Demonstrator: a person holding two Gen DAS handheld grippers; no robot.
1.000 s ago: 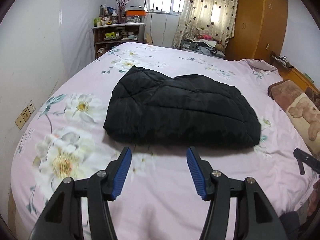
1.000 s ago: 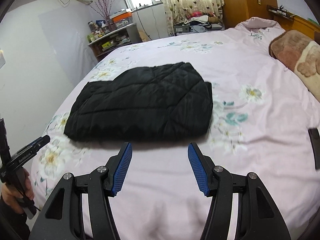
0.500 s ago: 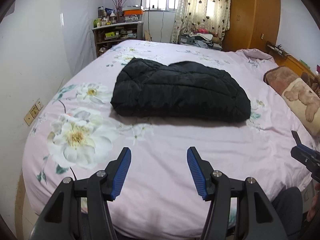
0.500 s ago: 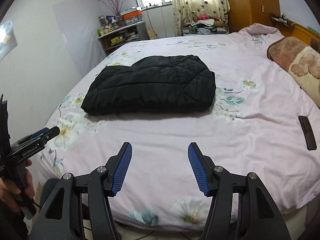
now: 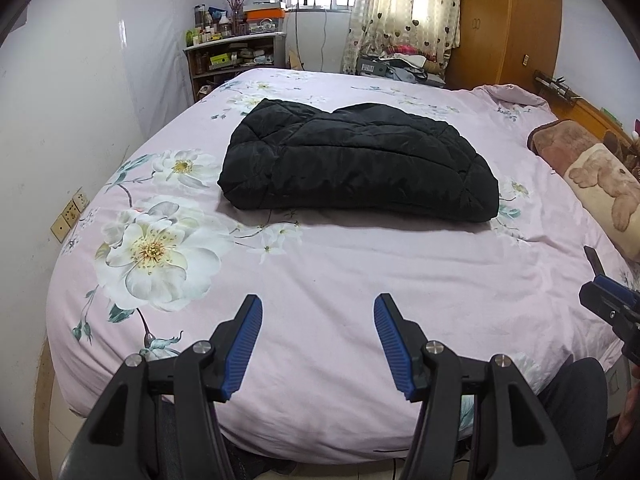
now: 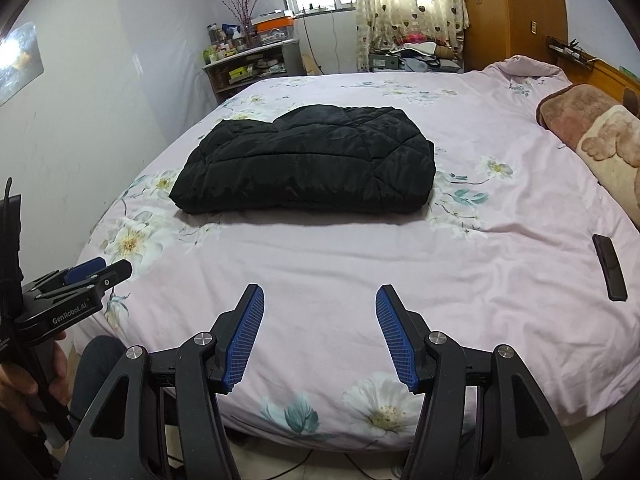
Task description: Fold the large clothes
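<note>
Over the bed's near edge, the left hand-held gripper (image 5: 318,340) and right hand-held gripper (image 6: 320,336) are held open, empty. The folded black quilted jacket (image 5: 356,160) is seen mid-bed (image 5: 360,272); puffy layers could be sprung apart.

Pink floral bedsheet (image 5: 360,264) covered the bed. Brown teddy-bear-print pillow (image 5: 600,184) sat at its right edge, slim black remote (image 6: 609,267) near it. Cluttered wooden shelf (image 5: 232,60), heart-pattern curtain (image 5: 404,4), orange-brown wooden wardrobe (image 5: 508,20) lined the far wall.
</note>
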